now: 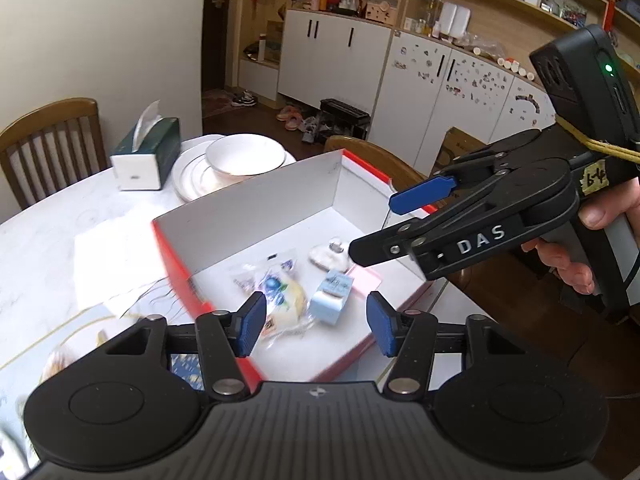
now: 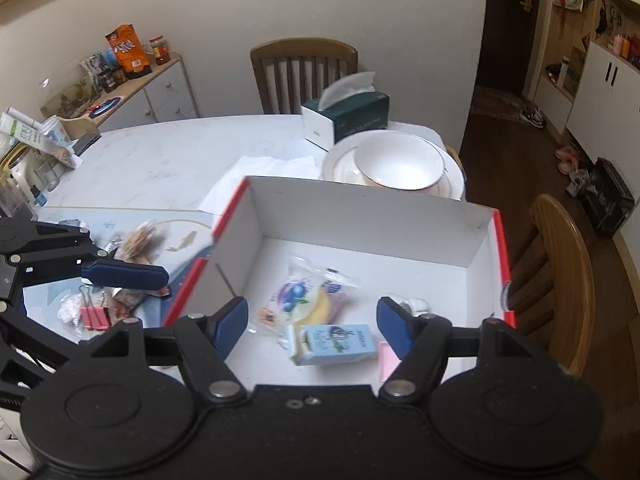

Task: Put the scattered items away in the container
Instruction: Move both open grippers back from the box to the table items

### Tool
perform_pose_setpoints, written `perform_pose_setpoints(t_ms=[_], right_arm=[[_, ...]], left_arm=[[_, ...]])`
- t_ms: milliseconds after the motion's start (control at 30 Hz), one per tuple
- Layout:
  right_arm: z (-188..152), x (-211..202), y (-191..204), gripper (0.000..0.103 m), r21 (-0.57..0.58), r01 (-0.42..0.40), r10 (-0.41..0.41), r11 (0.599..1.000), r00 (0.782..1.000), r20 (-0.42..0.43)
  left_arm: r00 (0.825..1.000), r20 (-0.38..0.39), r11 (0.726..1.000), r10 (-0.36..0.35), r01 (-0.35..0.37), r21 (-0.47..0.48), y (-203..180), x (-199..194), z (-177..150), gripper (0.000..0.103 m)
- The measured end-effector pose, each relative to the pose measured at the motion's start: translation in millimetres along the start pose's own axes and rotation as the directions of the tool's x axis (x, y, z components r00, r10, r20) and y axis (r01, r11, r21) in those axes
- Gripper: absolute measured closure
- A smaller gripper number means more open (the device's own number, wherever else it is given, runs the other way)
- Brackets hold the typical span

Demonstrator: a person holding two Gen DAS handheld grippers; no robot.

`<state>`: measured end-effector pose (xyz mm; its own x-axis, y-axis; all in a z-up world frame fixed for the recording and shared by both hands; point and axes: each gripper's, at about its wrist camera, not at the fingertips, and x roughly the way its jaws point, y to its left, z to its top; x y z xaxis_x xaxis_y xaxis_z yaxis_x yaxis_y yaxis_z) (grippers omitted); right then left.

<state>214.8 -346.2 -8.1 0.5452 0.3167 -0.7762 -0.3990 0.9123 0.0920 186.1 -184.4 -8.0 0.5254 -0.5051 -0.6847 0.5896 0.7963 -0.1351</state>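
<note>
A white box with red edges [image 1: 256, 188] [image 2: 360, 208] stands open on the table. Inside lie a clear snack packet with a blueberry print [image 1: 276, 292] [image 2: 312, 296], a light blue carton [image 1: 332, 296] [image 2: 334, 344], a white lump [image 1: 328, 256] and a pink pad [image 2: 386, 360]. My left gripper [image 1: 316, 324] hangs open above the box's near side, empty. My right gripper [image 2: 312, 326] [image 1: 374, 226] is open and empty over the box too. Left of the box, red binder clips [image 2: 94, 314], a foil wrapper [image 2: 70, 312] and a brown snack [image 2: 140, 240] lie on a mat.
A green tissue box [image 2: 352, 114] and a white bowl on plates [image 2: 400, 160] sit behind the box. A white paper sheet [image 1: 116, 256] lies beside it. Wooden chairs [image 2: 304, 68] [image 2: 560, 272] stand at the table's far and right sides. Jars crowd the left edge [image 2: 36, 148].
</note>
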Motion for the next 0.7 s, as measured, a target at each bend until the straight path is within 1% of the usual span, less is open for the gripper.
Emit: perform_pose_setpoints(t_ms=[133,200,333,467,533,700], right_arm=[[-3.3,-3.3,18.9,0.031,0.012,-0.011,0.011,1.000,1.000,0.019],[-5.0,-3.5,28.9,0.030,0.018,-0.020,0.019,1.000,1.000,0.025],[-9.0,-0.5,50.9,0.025,0.018,-0.015,0.014,1.000,0.999,0.034],[-15.9,4.9,70.7,0.022,0.017,-0.009,0.008,1.000,1.000,0.030],[-19.3,8.0,79.6,0.020,0.020,-0.008,0.007,1.000,1.000,0.028],[-23.6,11.6,102.3,0.012,0.012,0.004,-0.004,1.000,0.999,0.052]], left_arm=[[1.000,0.019,1.000,0.005,-0.005,-0.026,11.0,-20.4,-13.3,0.039],[1.000,0.025,0.999,0.001,0.000,-0.034,16.9,-29.0,-19.8,0.035],[0.999,0.034,0.998,0.015,-0.013,-0.055,28.7,-45.0,-32.6,0.032],[0.999,0.044,0.996,0.029,-0.025,-0.086,43.7,-60.2,-46.3,0.025],[0.998,0.046,0.994,0.040,-0.035,-0.100,51.1,-66.6,-53.4,0.024],[0.997,0.045,0.990,0.067,-0.061,-0.125,68.9,-80.9,-71.1,0.023]])
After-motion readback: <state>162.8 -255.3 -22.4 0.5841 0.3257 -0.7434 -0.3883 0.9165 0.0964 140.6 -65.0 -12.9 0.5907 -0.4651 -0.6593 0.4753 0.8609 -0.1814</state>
